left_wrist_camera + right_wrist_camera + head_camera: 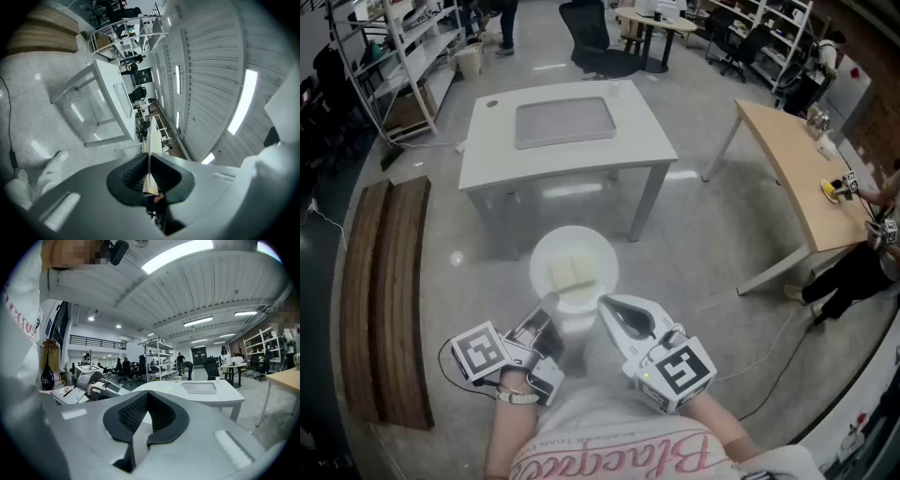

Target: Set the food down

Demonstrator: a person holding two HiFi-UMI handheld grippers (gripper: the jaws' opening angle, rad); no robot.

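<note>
A white plate [575, 270] carries two pale slabs of food [572, 274] and hangs above the floor in front of the white table [567, 159]. My left gripper [546, 311] is shut on the plate's near left rim. In the left gripper view the plate [151, 136] shows edge-on between the pads. My right gripper [605, 303] is shut, its tips at the plate's near right rim with nothing seen between them. The right gripper view shows the plate [161, 386] just beyond my right gripper [147, 395], and the left gripper [93, 386] beside it.
A grey tray [565, 122] lies on the white table. A wooden table [797, 178] stands to the right and a wooden bench [389, 281] to the left. A black office chair [595, 42] and shelves [394, 47] stand behind.
</note>
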